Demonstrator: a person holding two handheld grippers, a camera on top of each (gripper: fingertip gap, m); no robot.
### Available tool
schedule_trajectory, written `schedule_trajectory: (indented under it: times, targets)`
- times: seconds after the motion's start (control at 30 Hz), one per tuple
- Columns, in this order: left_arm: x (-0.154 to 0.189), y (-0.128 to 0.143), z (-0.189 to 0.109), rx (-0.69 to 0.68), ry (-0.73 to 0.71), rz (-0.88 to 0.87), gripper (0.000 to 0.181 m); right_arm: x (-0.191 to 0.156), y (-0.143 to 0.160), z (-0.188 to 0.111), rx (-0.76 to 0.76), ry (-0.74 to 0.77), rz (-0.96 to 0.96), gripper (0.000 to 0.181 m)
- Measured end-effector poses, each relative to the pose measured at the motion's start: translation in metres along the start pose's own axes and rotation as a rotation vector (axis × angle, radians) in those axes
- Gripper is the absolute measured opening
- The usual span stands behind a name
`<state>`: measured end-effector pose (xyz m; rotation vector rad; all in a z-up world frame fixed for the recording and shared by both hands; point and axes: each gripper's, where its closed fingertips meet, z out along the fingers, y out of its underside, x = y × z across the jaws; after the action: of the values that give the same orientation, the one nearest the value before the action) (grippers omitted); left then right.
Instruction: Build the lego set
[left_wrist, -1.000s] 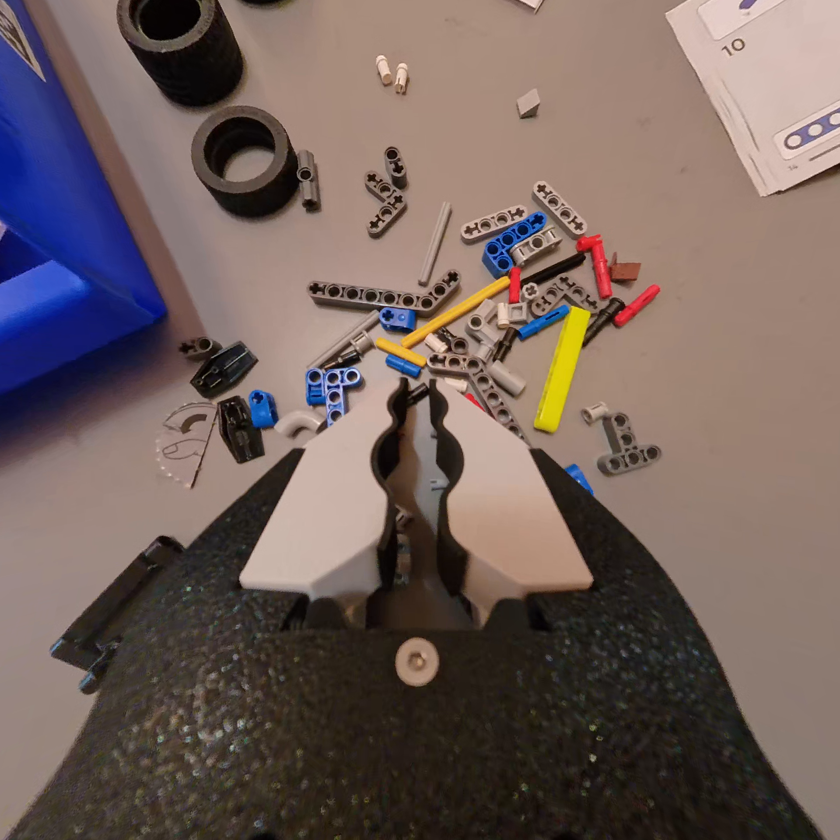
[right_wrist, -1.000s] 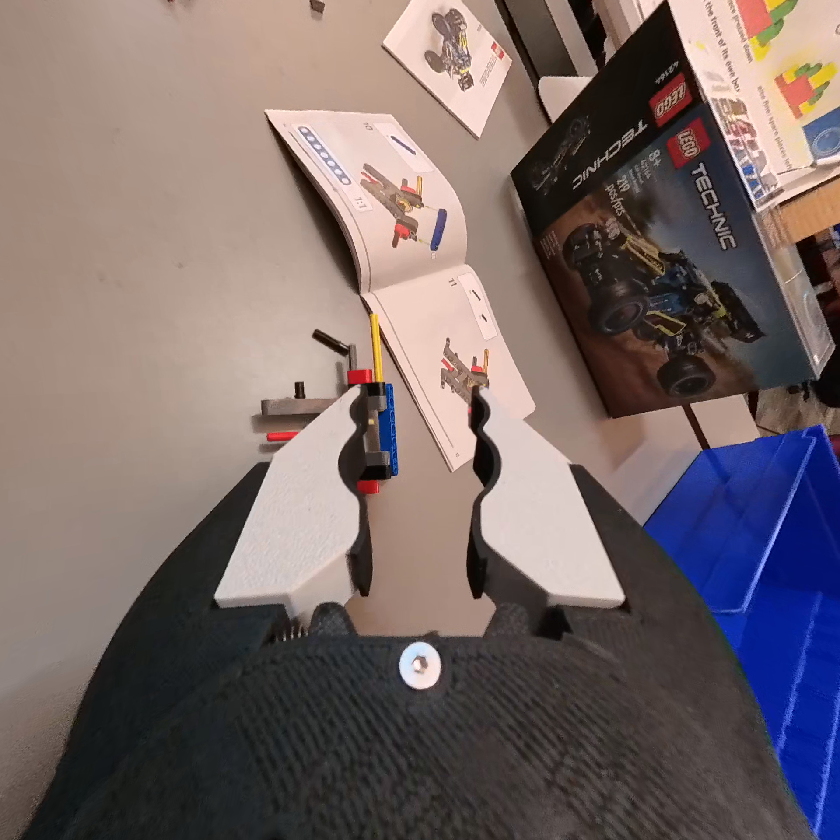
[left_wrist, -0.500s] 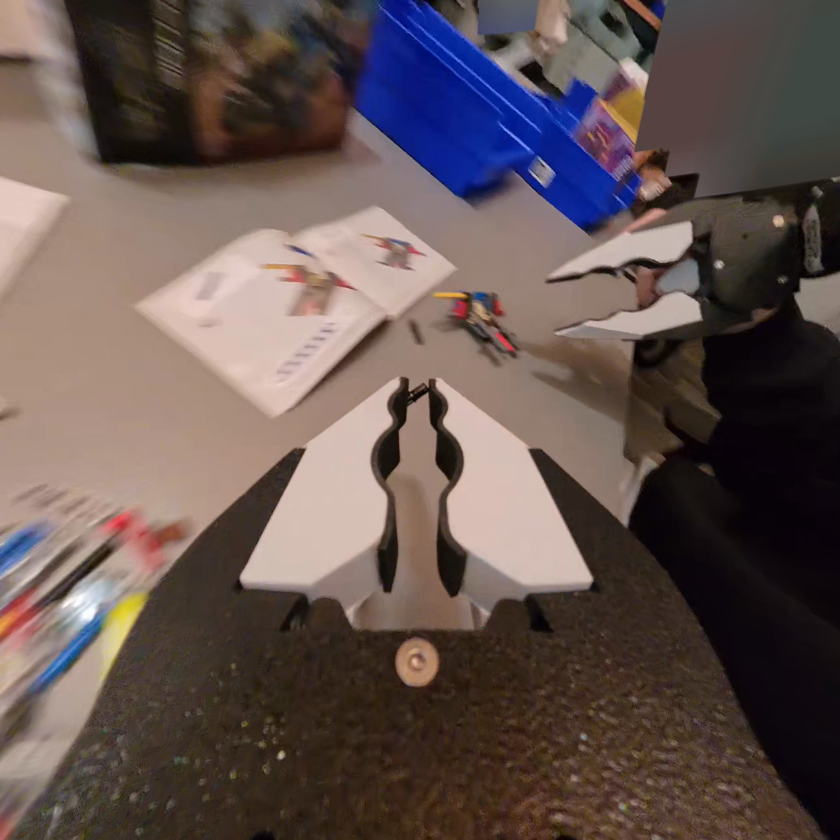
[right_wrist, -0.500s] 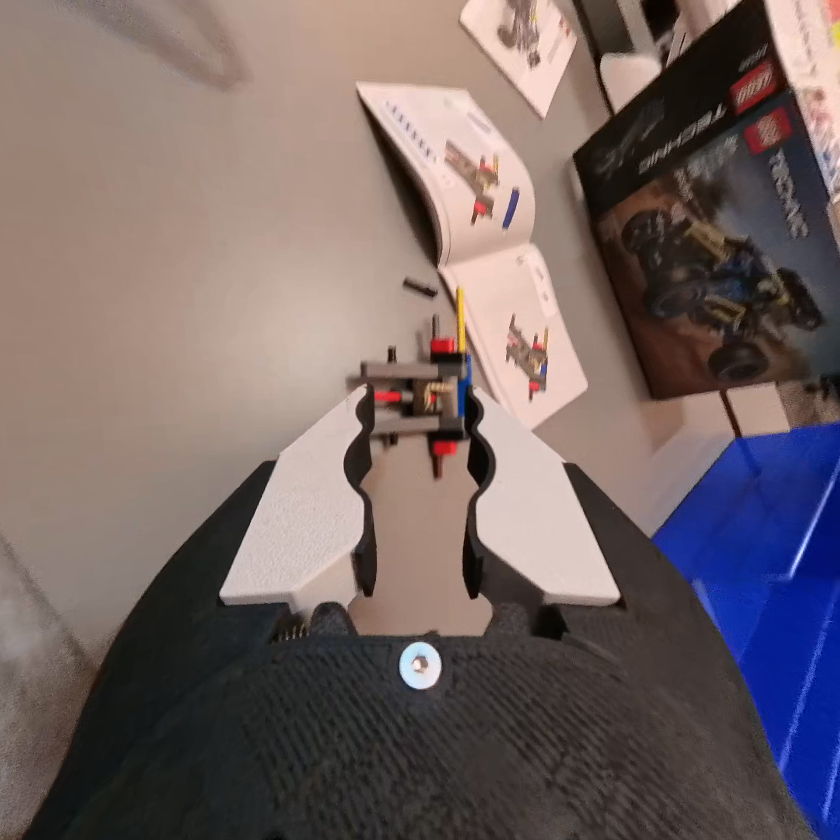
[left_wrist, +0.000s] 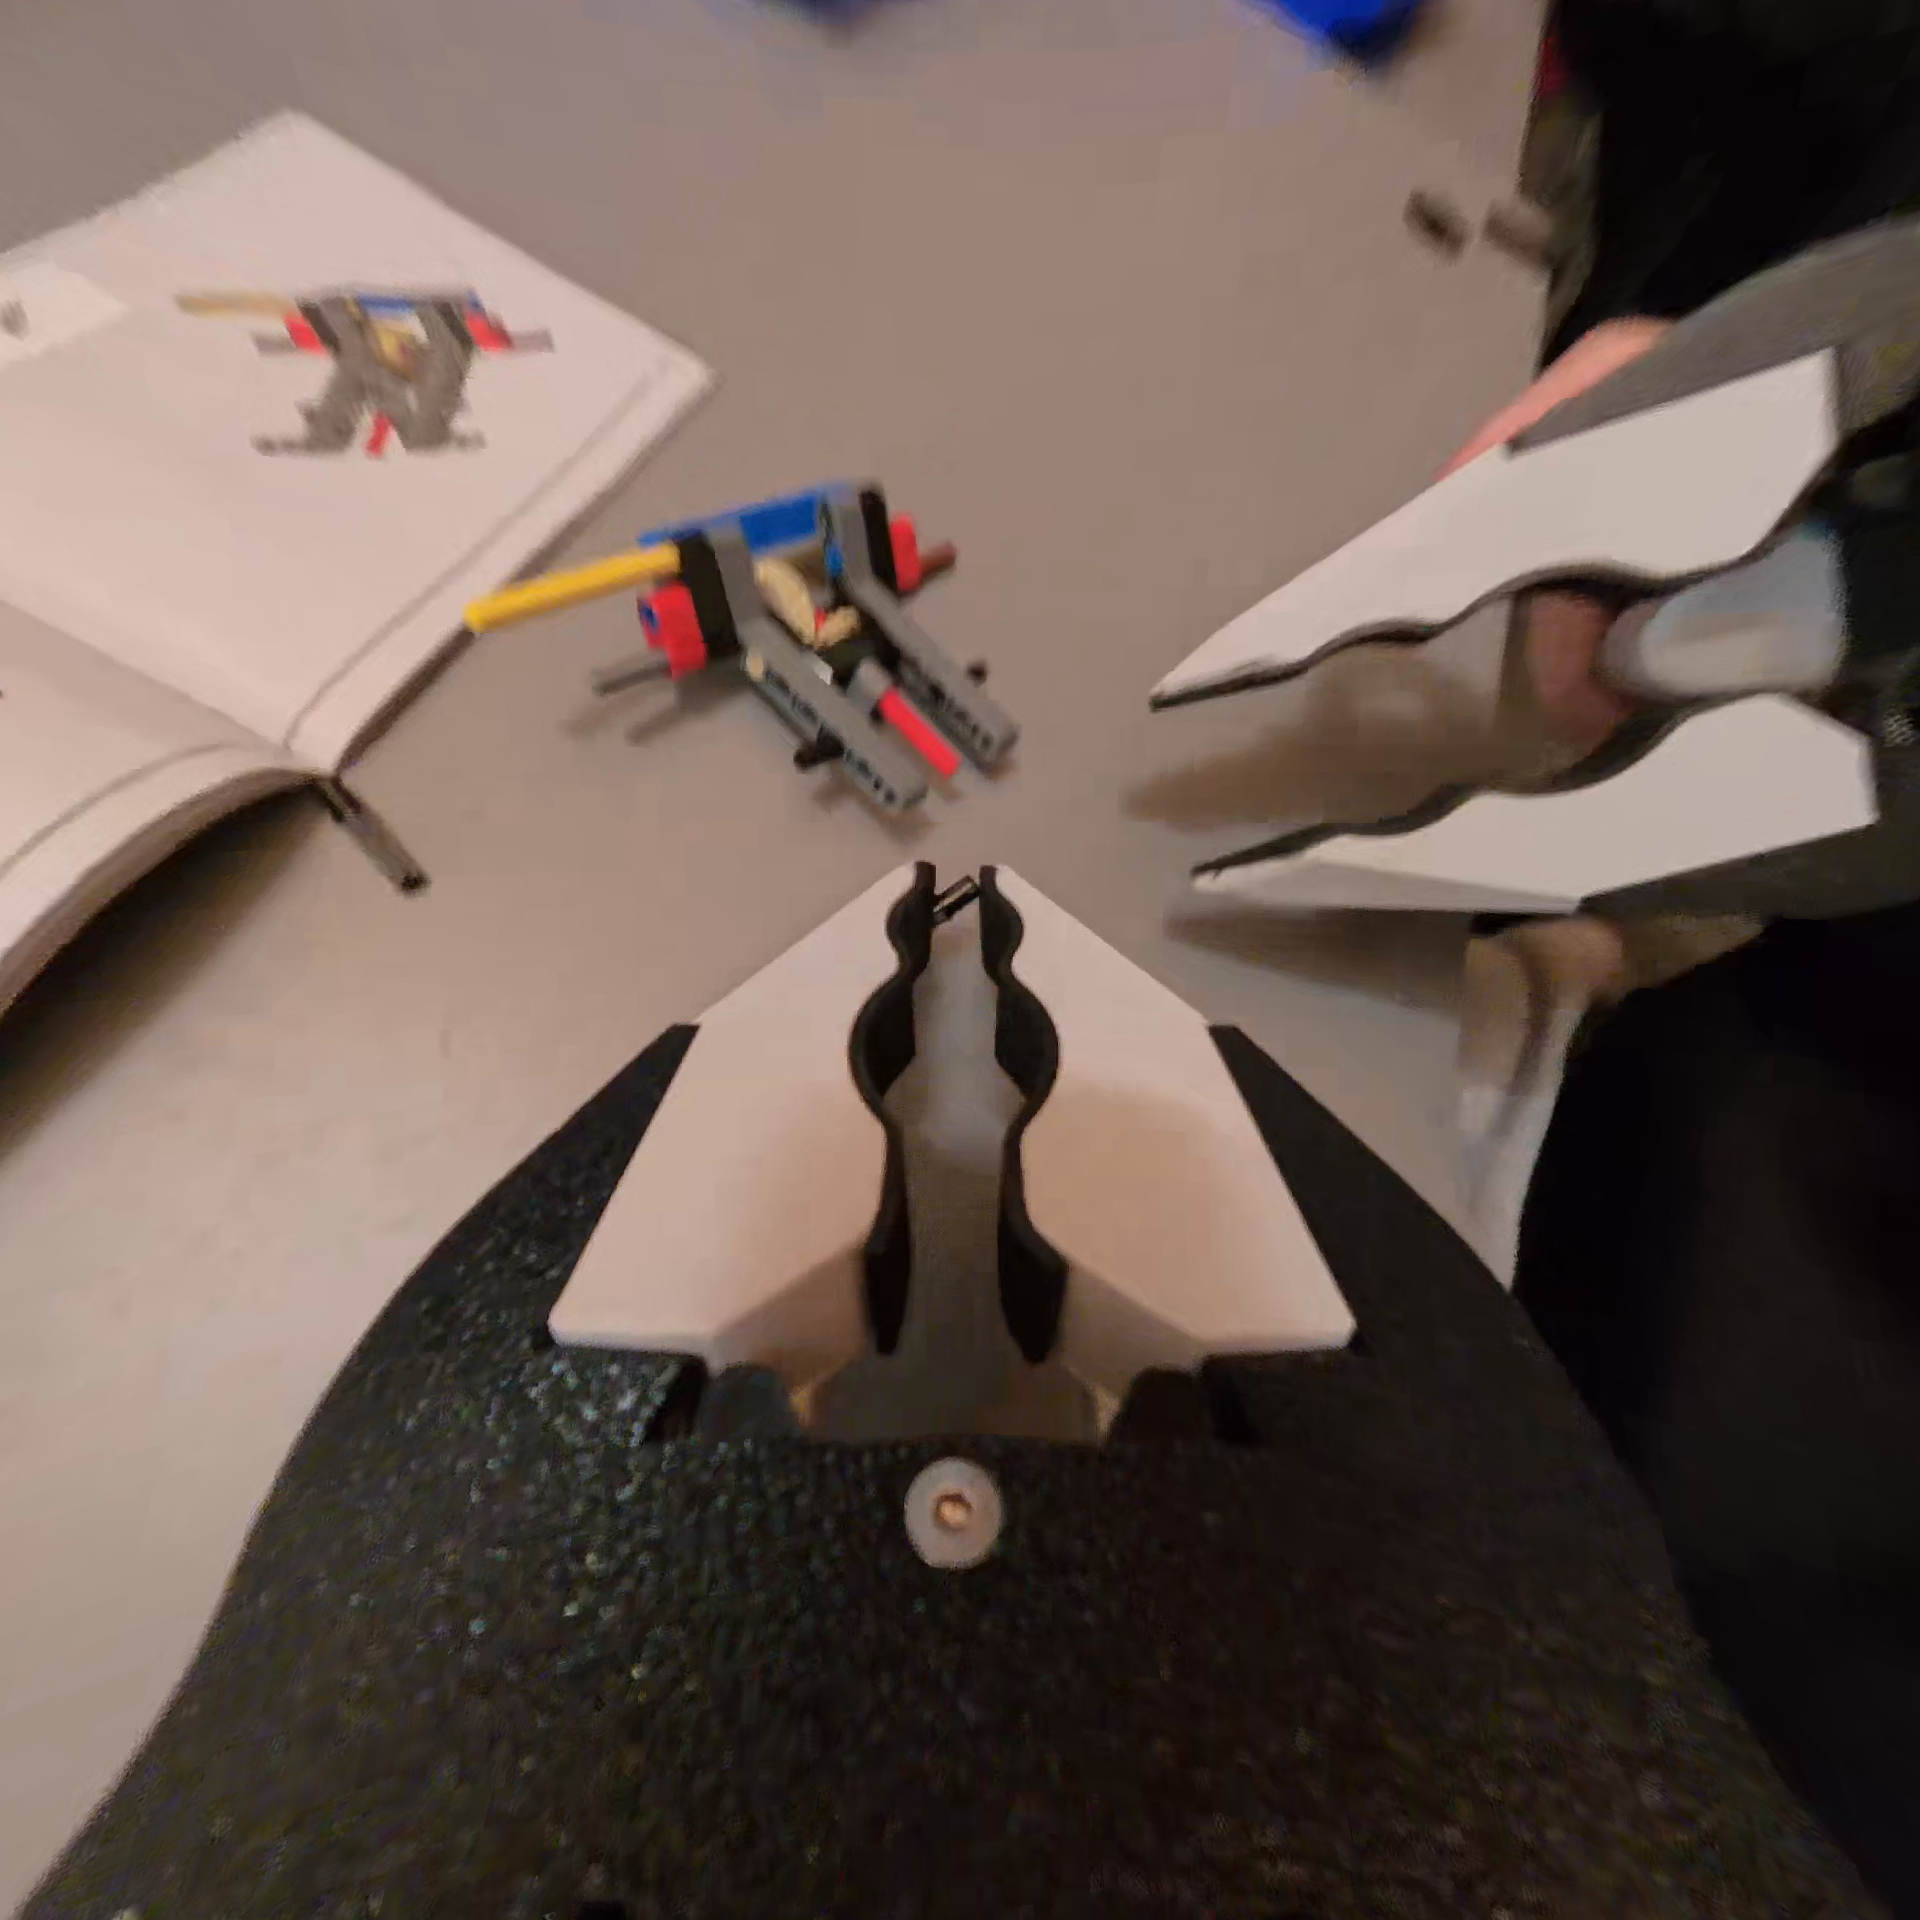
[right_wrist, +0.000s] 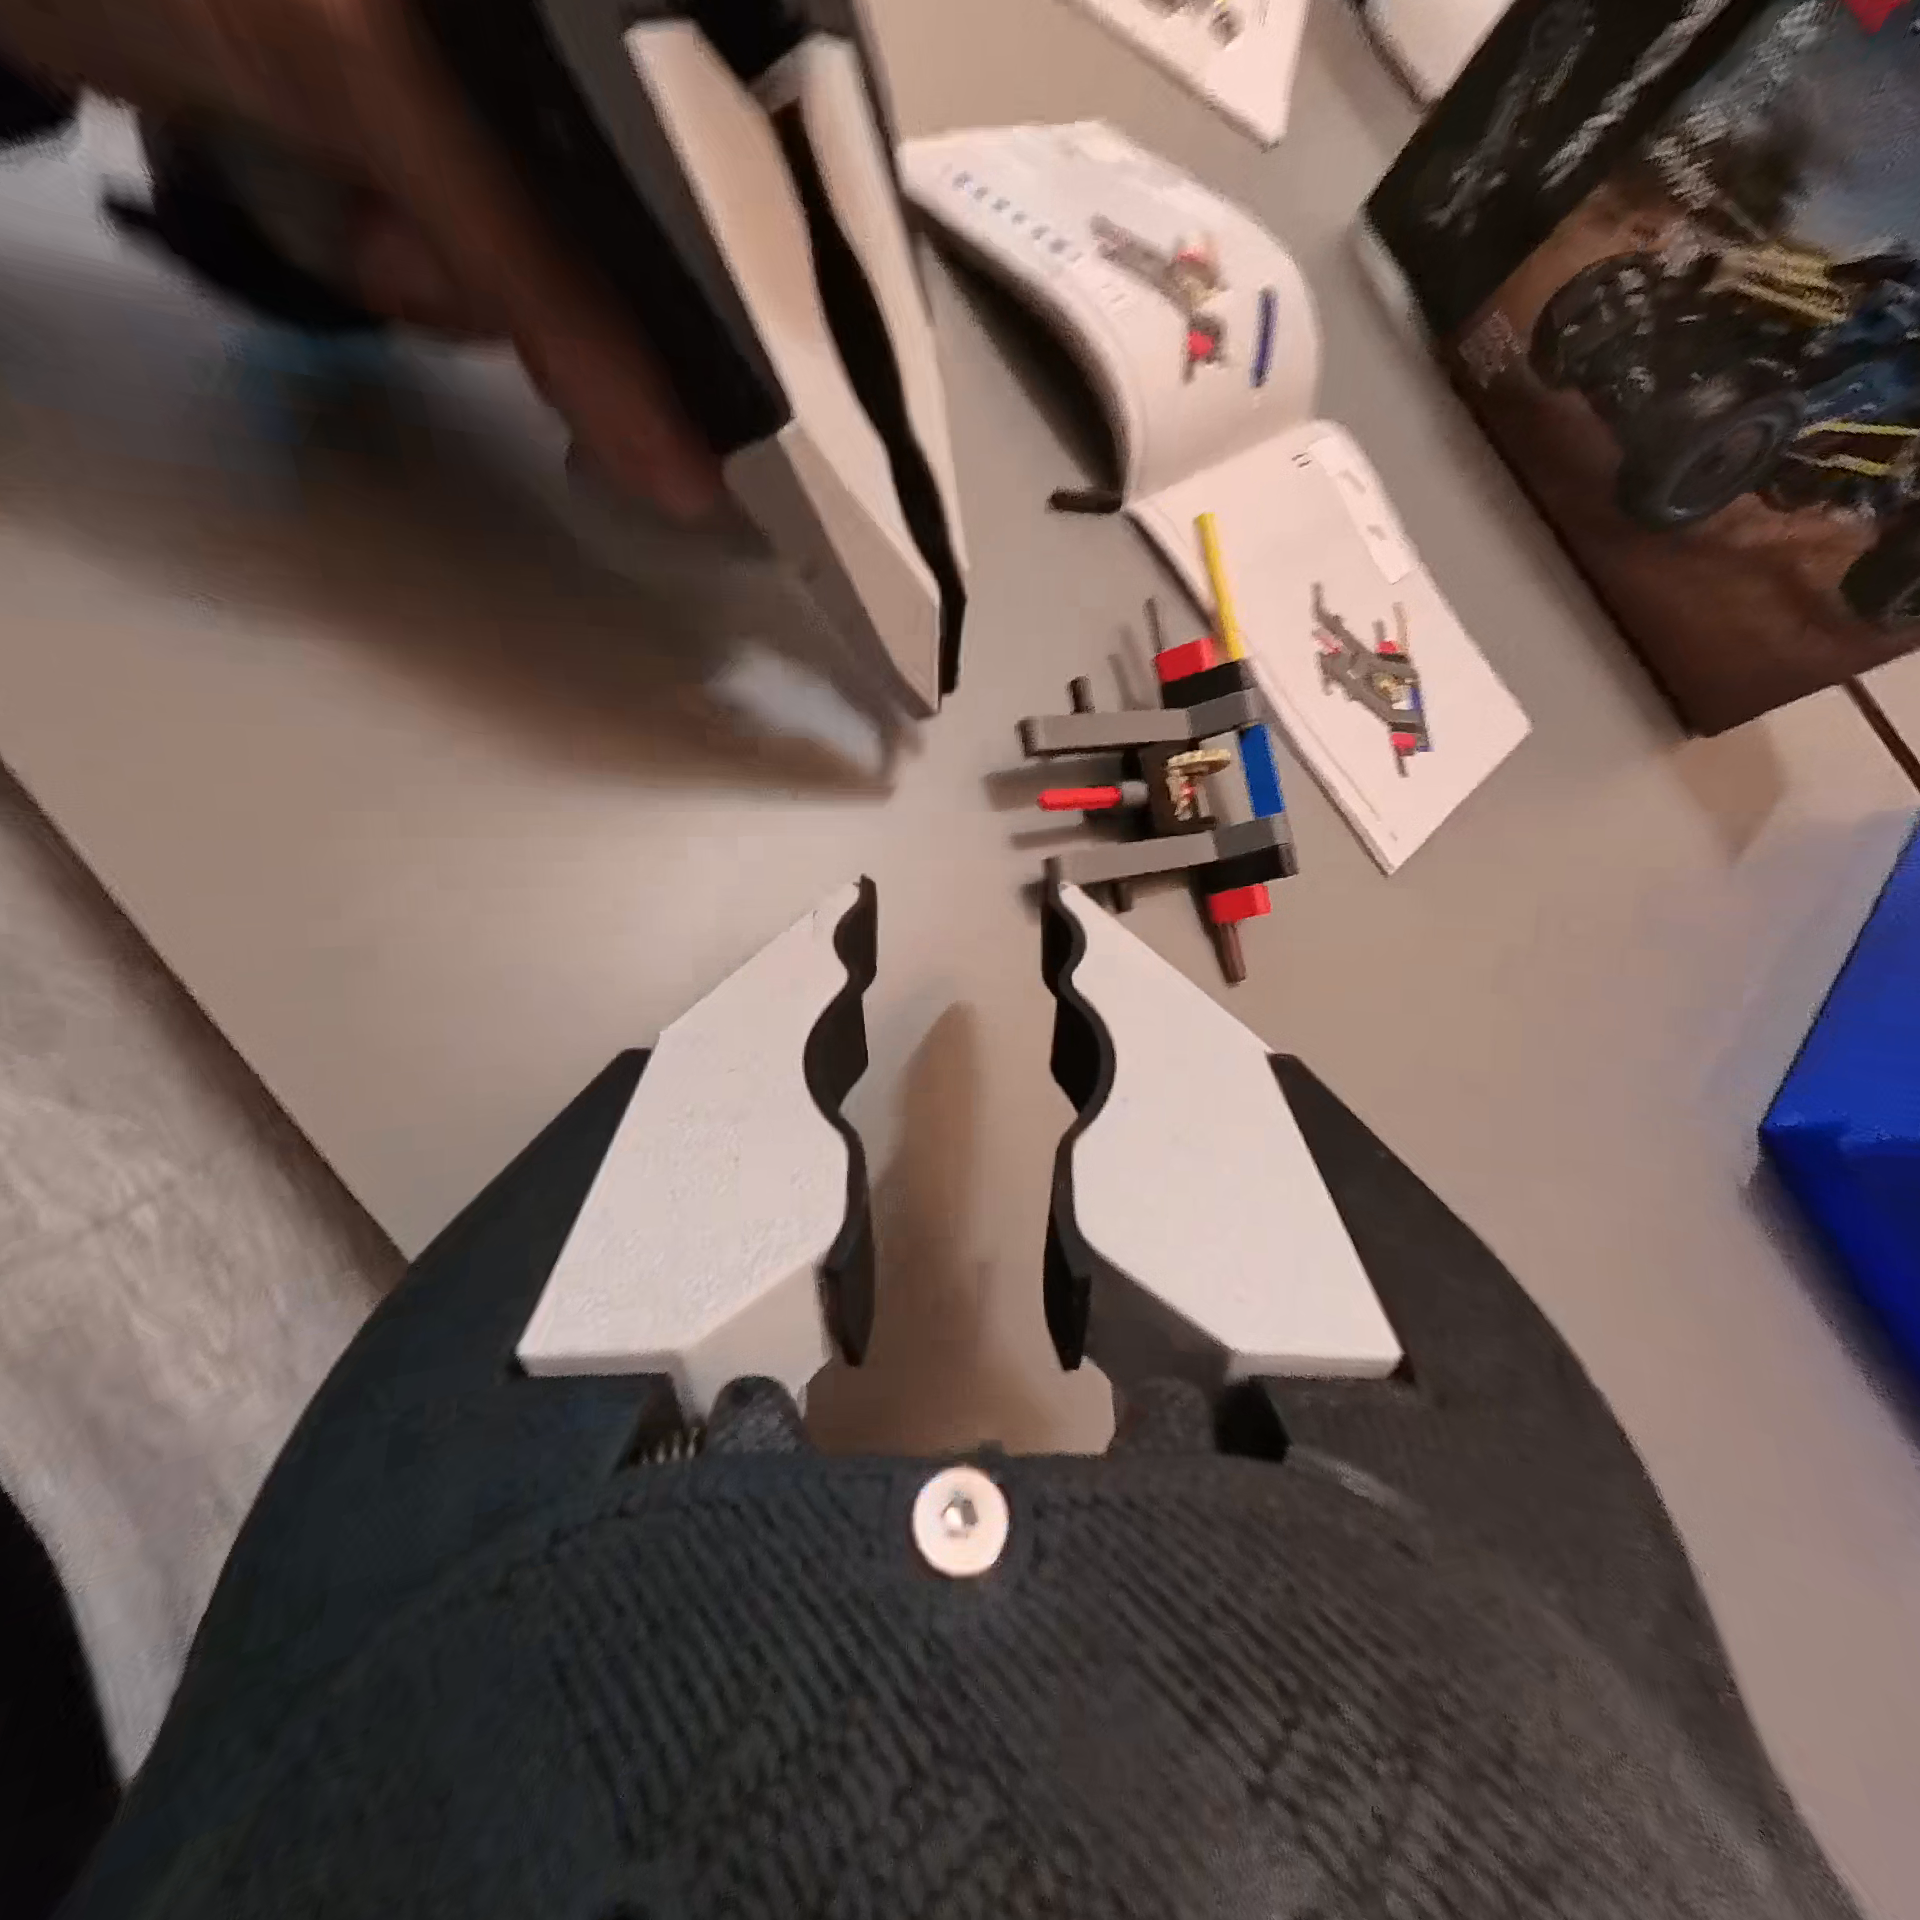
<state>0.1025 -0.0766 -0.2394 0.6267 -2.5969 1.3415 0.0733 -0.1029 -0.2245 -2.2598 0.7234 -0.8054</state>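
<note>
The partly built Lego assembly (left_wrist: 831, 644) lies on the grey table: grey beams, a blue beam, red bushes and a yellow axle. It also shows in the right wrist view (right_wrist: 1164, 790). My left gripper (left_wrist: 954, 883) is shut on a small black pin (left_wrist: 958, 891) at its tips, just short of the assembly. It also shows in the right wrist view (right_wrist: 930, 675), left of the assembly. My right gripper (right_wrist: 956, 899) is open and empty, with its right tip close to the assembly's near end. It also shows in the left wrist view (left_wrist: 1174, 792).
An open instruction booklet (left_wrist: 260, 468) lies beside the assembly, also in the right wrist view (right_wrist: 1320, 623). A loose black pin (left_wrist: 379, 847) lies by its spine. The set's box (right_wrist: 1714, 312) and a blue bin (right_wrist: 1860, 1091) stand to the right. The tips of one gripper are about 5 cm away from the tips of the other.
My left gripper swung from the loose parts pile over to the assembly, carrying the black pin. My right gripper, which had the assembly between its tips, drew back and stays open.
</note>
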Motion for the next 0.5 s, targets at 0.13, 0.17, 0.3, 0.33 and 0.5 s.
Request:
schedule_trajectory:
  times: [0.13,0.17,0.3,0.33,0.5]
  targets:
    - [0.015,-0.04,-0.016,0.276,0.082,-0.098,0.006,0.009,-0.019,-0.009,0.154,0.011,0.169,0.034]
    - [0.019,-0.051,-0.024,0.364,0.124,-0.125,0.006,0.01,-0.022,-0.011,0.187,0.003,0.206,0.036]
    - [0.034,-0.079,-0.052,0.645,0.319,-0.218,0.006,0.009,-0.038,-0.02,0.335,-0.047,0.334,0.035]
    - [0.04,-0.083,-0.057,0.685,0.385,-0.236,0.006,0.008,-0.043,-0.02,0.371,-0.063,0.359,0.034]
    - [0.061,-0.091,-0.07,0.759,0.611,-0.284,0.005,0.006,-0.061,-0.024,0.501,-0.161,0.427,0.028]
